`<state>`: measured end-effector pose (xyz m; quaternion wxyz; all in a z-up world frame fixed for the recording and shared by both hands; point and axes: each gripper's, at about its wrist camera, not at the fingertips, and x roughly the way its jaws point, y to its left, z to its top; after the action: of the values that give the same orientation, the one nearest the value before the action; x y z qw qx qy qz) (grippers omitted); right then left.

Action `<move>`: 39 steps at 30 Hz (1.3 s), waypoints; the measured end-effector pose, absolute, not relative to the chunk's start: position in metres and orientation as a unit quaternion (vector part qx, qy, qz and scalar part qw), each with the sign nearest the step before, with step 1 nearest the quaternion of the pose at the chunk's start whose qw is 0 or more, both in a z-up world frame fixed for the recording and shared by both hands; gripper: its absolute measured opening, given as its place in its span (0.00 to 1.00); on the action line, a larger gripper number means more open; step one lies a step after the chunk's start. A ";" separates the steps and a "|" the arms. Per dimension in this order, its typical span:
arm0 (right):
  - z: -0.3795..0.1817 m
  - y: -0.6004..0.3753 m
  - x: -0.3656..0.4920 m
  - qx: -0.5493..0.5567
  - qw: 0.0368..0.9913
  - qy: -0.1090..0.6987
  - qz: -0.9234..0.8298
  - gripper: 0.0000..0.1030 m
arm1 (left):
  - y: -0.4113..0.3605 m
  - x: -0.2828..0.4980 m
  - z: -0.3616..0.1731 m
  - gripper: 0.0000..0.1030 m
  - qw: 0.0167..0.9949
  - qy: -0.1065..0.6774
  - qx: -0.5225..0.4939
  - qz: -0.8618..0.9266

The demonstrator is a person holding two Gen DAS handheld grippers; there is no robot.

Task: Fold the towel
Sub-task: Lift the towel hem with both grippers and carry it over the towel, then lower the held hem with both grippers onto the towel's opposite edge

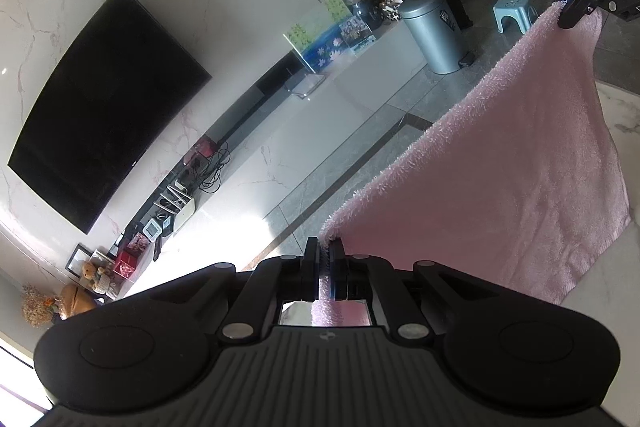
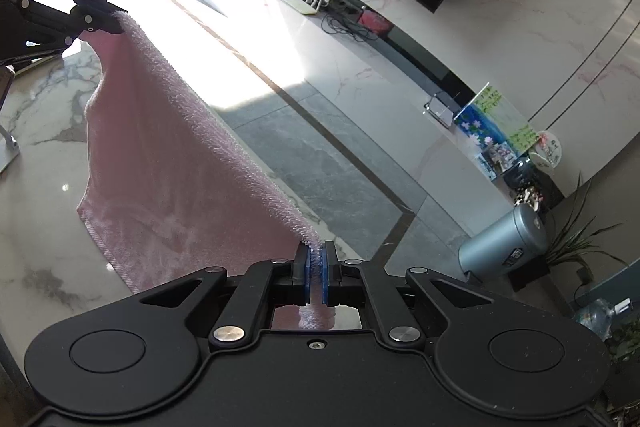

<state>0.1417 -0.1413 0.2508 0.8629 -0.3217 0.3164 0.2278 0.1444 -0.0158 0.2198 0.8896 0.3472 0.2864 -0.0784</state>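
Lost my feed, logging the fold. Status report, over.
Left gripper and right gripper both shut on towel corners. Top edge stretched between them, lower edge trailing on marble table. Nothing in the way.

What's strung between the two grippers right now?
The pink towel: its fuzzy top edge runs taut from the left gripper to the right gripper, each clamped on a corner. Both wrist views show it.

I see my matte black plastic left gripper (image 1: 328, 269) and its twin, the black right gripper (image 2: 316, 271), each with two round raised discs on a ribbed near housing, silver round rivets on angled linkage arms, and blue pads (image 2: 307, 277) lining the fingers.
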 end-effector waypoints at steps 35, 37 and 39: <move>0.117 -0.227 -0.040 -0.293 0.793 0.431 0.317 0.03 | -0.013 -0.018 0.086 0.03 0.818 0.354 0.390 -0.231; 0.113 -0.230 -0.048 -0.285 0.789 0.439 0.323 0.03 | -0.009 -0.035 0.080 0.03 0.816 0.356 0.385 -0.245; 0.108 -0.232 -0.061 -0.274 0.787 0.445 0.327 0.03 | -0.005 -0.045 0.076 0.03 0.814 0.357 0.380 -0.255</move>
<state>-0.0606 -0.2323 0.1082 0.7871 -0.2745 0.4452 0.3269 -0.0448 -0.0048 0.0760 0.8140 0.3801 0.3574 -0.2551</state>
